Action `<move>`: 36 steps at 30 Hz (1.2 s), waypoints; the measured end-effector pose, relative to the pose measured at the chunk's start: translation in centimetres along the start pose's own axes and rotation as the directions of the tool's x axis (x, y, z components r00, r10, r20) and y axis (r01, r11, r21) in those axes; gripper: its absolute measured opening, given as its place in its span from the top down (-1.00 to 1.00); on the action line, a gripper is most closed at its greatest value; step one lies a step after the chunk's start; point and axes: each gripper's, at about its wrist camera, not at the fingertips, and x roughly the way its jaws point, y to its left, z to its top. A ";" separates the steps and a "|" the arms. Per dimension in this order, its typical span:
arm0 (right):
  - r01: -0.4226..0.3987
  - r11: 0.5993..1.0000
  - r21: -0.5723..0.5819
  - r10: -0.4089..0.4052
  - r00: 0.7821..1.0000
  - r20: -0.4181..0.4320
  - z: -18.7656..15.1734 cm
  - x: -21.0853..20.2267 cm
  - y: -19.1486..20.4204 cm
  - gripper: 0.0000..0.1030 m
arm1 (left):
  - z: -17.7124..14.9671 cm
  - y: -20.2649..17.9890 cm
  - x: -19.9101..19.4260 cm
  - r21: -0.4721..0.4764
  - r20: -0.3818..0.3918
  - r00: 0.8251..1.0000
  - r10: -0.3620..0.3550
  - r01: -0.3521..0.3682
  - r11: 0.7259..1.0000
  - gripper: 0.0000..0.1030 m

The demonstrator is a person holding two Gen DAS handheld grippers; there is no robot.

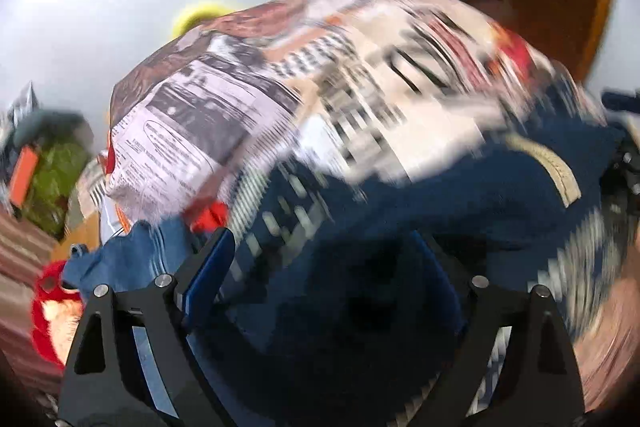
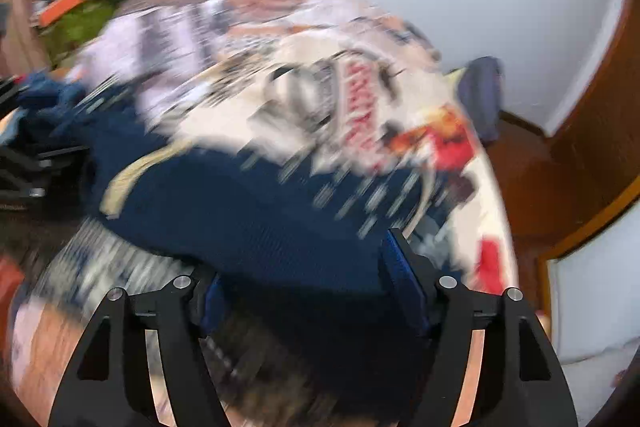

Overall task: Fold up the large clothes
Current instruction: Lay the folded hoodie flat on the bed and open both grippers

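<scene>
Navy fabric fills the wide-spread jaws of both the left gripper (image 1: 320,267) and right gripper (image 2: 304,267); whether either pinches it cannot be told. Beyond, the navy garment (image 2: 248,211) lies crumpled on a newsprint-patterned bed (image 1: 224,107), mid-spread judging by blur, its long axis unreadable. Next: find edges.

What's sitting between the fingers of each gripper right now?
Navy garment fabric fills the gap of the left gripper, seen in the left wrist view; the same cloth bunches between the fingers of the right gripper in the right wrist view. Blur hides the grip state.
</scene>
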 end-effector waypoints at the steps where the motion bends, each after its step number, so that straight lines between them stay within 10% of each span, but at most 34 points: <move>1: 0.036 0.999 0.006 -0.036 0.999 -0.010 2.0 0.6 -0.5 -0.27 | 1.7 1.3 0.1 -0.051 0.006 1.000 0.019 -0.018 0.999 -0.74; 10: 0.009 0.989 0.146 -0.023 0.995 0.095 6.7 -3.2 -3.2 -0.29 | 5.2 8.1 -6.2 -0.266 0.180 0.982 -0.065 0.112 0.957 -0.74; 16: -0.180 0.979 0.092 0.175 0.983 0.054 3.5 -4.2 -0.2 -0.29 | 1.2 5.1 -7.1 -0.185 0.136 0.975 -0.174 0.198 0.963 -0.74; 24: -0.243 0.970 0.010 0.242 0.970 0.027 -1.6 -4.5 4.5 -0.29 | -4.4 -0.5 -6.6 -0.149 0.084 0.953 -0.290 0.300 0.942 -0.74; 36: -0.244 0.970 -0.015 0.244 0.970 0.022 -4.6 -1.6 4.9 -0.29 | -8.6 -2.2 -2.3 -0.094 0.005 0.979 -0.202 0.201 0.975 -0.73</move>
